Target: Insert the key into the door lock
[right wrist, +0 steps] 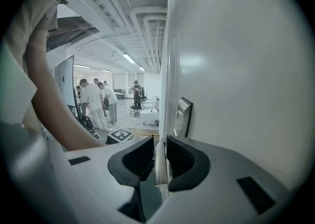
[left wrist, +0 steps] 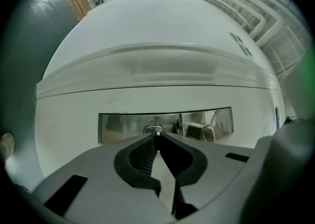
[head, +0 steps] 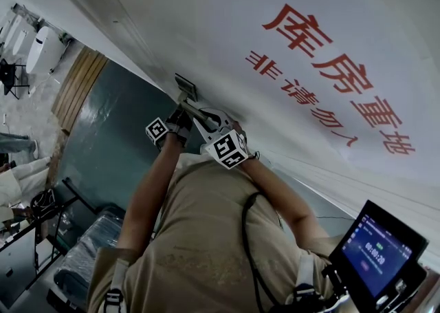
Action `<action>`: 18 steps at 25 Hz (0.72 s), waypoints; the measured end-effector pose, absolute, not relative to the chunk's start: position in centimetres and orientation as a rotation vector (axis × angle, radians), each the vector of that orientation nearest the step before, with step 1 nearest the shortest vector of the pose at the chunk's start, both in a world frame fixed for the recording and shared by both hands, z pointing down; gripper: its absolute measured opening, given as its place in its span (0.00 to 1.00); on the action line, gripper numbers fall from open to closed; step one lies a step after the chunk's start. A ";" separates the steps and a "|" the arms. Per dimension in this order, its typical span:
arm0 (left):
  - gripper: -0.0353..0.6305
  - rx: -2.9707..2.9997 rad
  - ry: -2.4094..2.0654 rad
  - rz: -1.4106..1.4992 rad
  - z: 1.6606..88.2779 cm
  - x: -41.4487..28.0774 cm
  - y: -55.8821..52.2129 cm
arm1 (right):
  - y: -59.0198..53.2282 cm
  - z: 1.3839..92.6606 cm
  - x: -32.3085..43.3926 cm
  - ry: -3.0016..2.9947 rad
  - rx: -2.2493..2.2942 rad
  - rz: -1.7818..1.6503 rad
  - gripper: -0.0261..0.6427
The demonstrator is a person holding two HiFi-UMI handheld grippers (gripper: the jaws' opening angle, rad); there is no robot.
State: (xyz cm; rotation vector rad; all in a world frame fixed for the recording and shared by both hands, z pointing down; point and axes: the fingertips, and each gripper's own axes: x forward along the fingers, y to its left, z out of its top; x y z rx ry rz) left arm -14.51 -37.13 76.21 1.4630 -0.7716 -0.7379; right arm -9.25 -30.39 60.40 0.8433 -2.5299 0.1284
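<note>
Two left fingers (left wrist: 141, 157) pinch protruding key (left wrist: 158, 133); right gripper (right wrist: 159, 142) clamps handle (right wrist: 160, 165).

The door (left wrist: 162, 31) blocks ahead, and the right tool (right wrist: 157, 144) on the handle (right wrist: 158, 164) crowds the lock plate (left wrist: 118, 127).

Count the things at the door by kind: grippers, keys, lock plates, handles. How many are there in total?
Grippers: 2 (left gripper, right gripper)
Key: 1, in the left gripper, its tip at the keyhole
Lock plate: 1
Handle: 1, between the right gripper's jaws
Total: 5
</note>
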 end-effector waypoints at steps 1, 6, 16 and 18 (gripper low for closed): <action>0.10 1.482 -0.787 -0.715 76.2 -14.5 -37.1 | -30.4 60.4 -9.2 -2.529 0.843 0.129 0.16; 0.11 1.507 -0.816 -0.675 76.8 -14.6 -37.2 | -30.6 60.5 -9.1 -2.526 0.846 0.131 0.16; 0.11 1.553 -0.826 -0.631 76.3 -14.5 -38.0 | -30.3 60.4 -9.6 -2.528 0.837 0.124 0.16; 0.12 1.579 -0.831 -0.623 75.9 -14.8 -38.0 | -30.2 60.2 -9.6 -2.531 0.840 0.118 0.16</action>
